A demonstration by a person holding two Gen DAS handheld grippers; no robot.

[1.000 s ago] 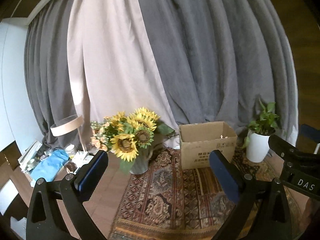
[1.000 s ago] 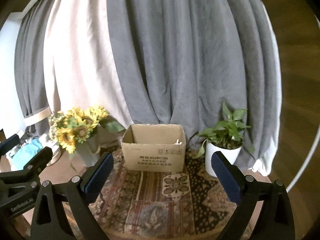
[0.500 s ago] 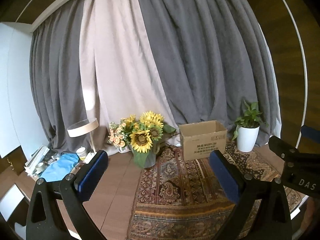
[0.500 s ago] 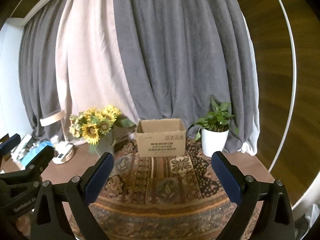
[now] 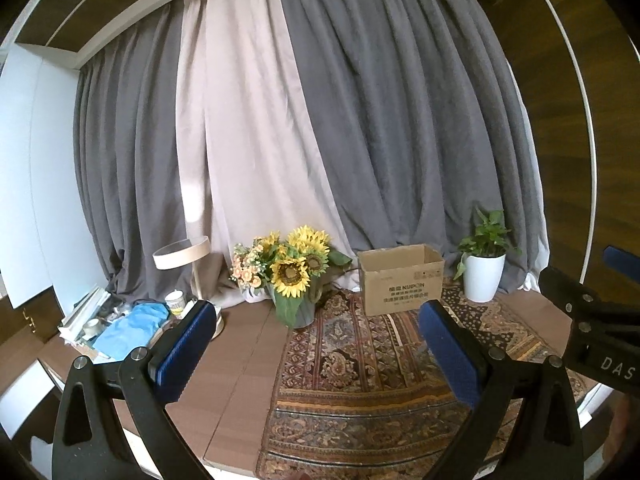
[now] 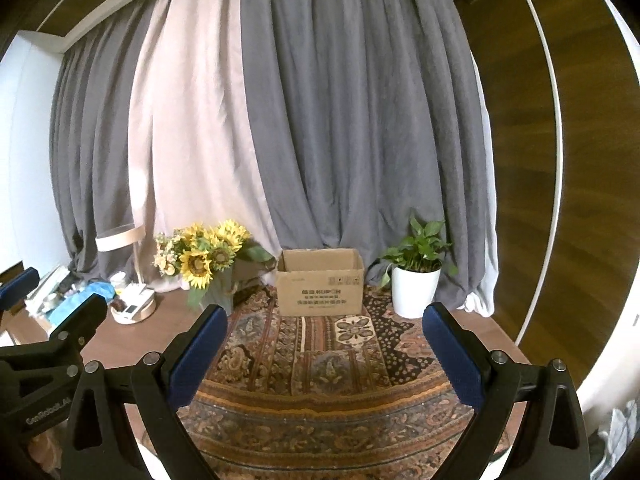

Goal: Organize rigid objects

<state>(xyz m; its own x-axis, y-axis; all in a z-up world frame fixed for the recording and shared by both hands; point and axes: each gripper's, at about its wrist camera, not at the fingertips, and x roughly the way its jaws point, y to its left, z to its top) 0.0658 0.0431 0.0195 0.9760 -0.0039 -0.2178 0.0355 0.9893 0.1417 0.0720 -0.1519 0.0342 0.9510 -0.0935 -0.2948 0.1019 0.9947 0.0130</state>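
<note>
Cardboard is the material that matters: an open box (image 5: 401, 280) stands at the far edge of the table (image 5: 248, 364), on the patterned rug (image 5: 372, 360), between the sunflowers (image 5: 294, 268) and the potted plant (image 5: 485, 268). In the left wrist view the left gripper (image 5: 316, 336) has its jaws wide apart and holds nothing; it is well apart from the box. I judge the box light and fairly stiff, but its thin walls can bend, so the upper rim is a good place to take it.

In the right wrist view the right gripper (image 6: 324, 340) is also spread wide and empty, and the box (image 6: 320, 282) is straight ahead. Whether anything is inside, I cannot tell.
</note>
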